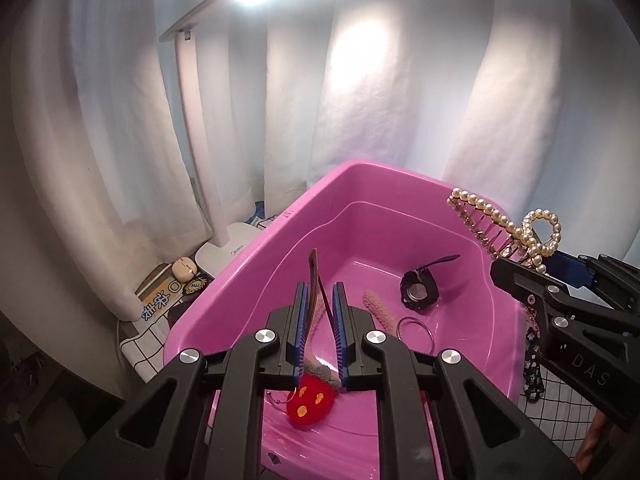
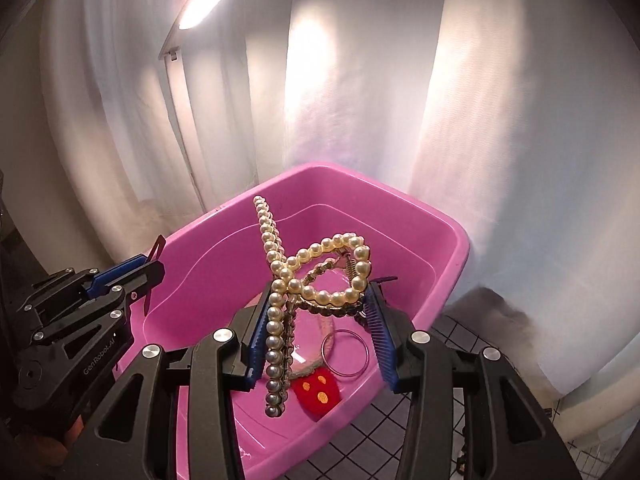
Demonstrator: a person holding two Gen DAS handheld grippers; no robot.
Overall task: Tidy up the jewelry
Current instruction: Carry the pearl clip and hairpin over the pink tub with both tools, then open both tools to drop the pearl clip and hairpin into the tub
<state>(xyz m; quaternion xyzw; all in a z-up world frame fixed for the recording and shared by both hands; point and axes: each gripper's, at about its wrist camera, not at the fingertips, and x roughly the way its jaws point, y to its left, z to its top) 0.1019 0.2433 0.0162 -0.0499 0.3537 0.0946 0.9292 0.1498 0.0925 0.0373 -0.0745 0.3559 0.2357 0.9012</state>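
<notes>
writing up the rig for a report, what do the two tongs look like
Both are matte black plastic frames with cut-out arms and round silver bolts, ending in blue ribbed pads. The left tongs carry white "GenRobot.AI" lettering on the side, the right tongs white letters reading "DAS". No cables or sleeves show.

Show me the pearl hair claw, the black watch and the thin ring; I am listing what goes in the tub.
pearl hair claw (image 2: 320,258), right wrist view, on its pearl loop.
black watch (image 1: 419,291), left wrist view, on its round case.
thin ring (image 2: 346,354), right wrist view, on its lower rim.
</notes>
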